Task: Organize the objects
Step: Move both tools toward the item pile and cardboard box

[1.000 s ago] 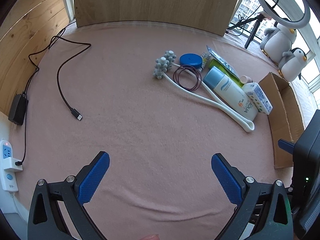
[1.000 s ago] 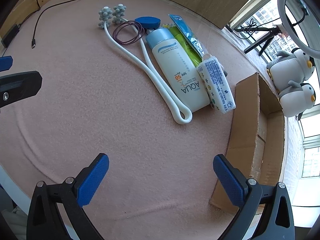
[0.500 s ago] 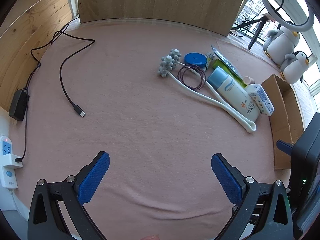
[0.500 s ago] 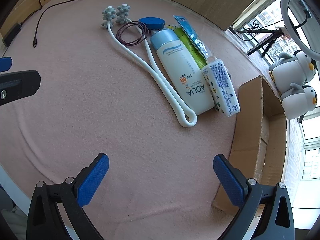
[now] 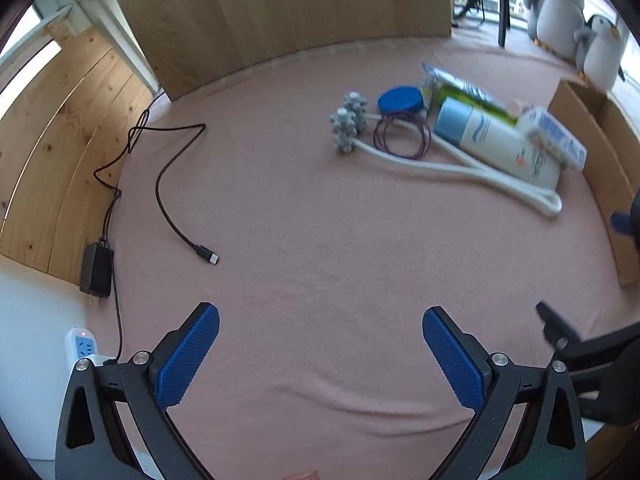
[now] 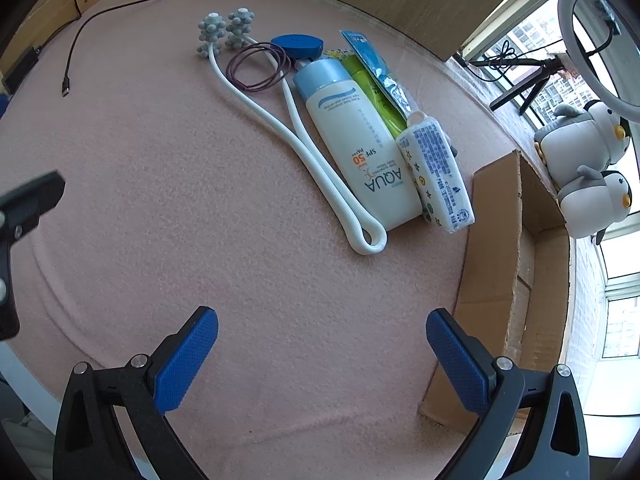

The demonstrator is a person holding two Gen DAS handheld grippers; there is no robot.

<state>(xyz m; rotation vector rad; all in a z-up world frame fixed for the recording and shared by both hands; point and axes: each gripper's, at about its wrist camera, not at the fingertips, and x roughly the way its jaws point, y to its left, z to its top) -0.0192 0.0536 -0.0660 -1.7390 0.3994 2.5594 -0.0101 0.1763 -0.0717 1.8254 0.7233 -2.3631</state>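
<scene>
I had both tools low over the pink cloth [image 6: 200, 200] with nothing in either: the left gripper [image 5: 320, 344] had its blue pads spread wide apart over bare fabric, and the right gripper [image 6: 322, 344] was equally splayed, empty, near the cardboard box [image 6: 496, 240] on the right. The things to be sorted lay in a tight cluster at the far right of the cloth, just left of the box. The white AQUA sunscreen bottle [image 6: 360, 140] lay flat with its blue cap pointing away, a small printed tube [image 6: 438, 176] touching its right side, and a green tube [image 6: 372, 96] with a blue foil sachet [image 6: 374, 68] across it just beyond. A white looped massager [image 6: 304, 152] with two knobbly grey heads ran along the bottle's left side, a purple wire ring [image 6: 258, 66] lay over its arms, and a blue round lid [image 6: 298, 45] sat at the far end. I judged the box, open and right beside the pile, to be the intended destination, which is why my right tool sat closest to it, while the left hung back further left, near a black charging cable [image 5: 176, 208] that looked unrelated. Nothing appeared packed yet; the printed tube seemed the easiest first pick.
</scene>
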